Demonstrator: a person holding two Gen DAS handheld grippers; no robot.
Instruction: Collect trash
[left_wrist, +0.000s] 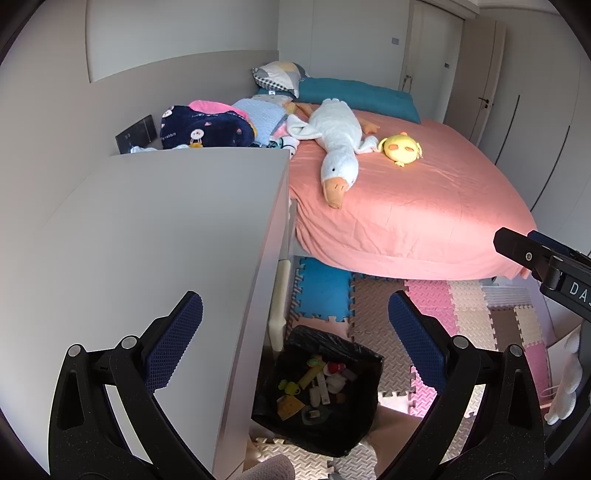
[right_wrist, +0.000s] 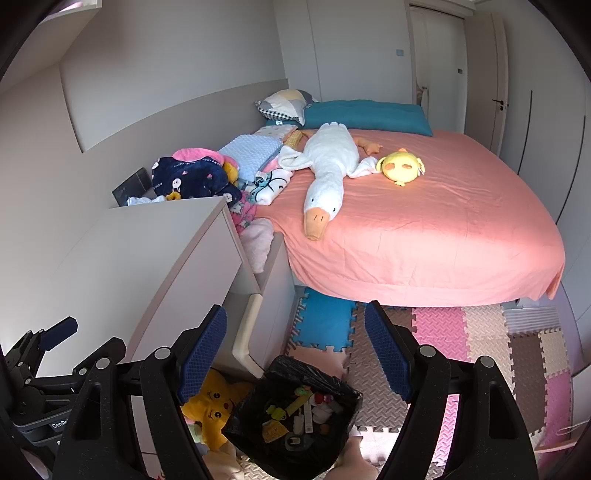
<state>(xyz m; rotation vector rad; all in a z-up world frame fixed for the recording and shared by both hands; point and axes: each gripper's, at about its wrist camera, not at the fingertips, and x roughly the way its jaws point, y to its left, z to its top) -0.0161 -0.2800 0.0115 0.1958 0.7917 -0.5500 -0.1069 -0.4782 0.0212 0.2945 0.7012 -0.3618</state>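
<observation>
Both your grippers hung unclenched and empty above the bin (left_wrist: 317, 387).
The left gripper (left_wrist: 295, 343) and right gripper (right_wrist: 295, 354) gripped nothing; the bin's trash (right_wrist: 295, 413) looked light, its black liner (right_wrist: 314, 373) thin; you'd best pinch its rim.

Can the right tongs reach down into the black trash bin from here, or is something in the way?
Probably yes. The right tongs stand open and empty above the trash bin, whose mouth is uncovered. The white cabinet and yellow plush sit to its left, not over it.

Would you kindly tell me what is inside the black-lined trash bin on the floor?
The trash bin holds small mixed litter: a yellow wrapper, green bits, a white stick-shaped piece and a red bit. Whatever lies beneath that top layer is covered.
</observation>
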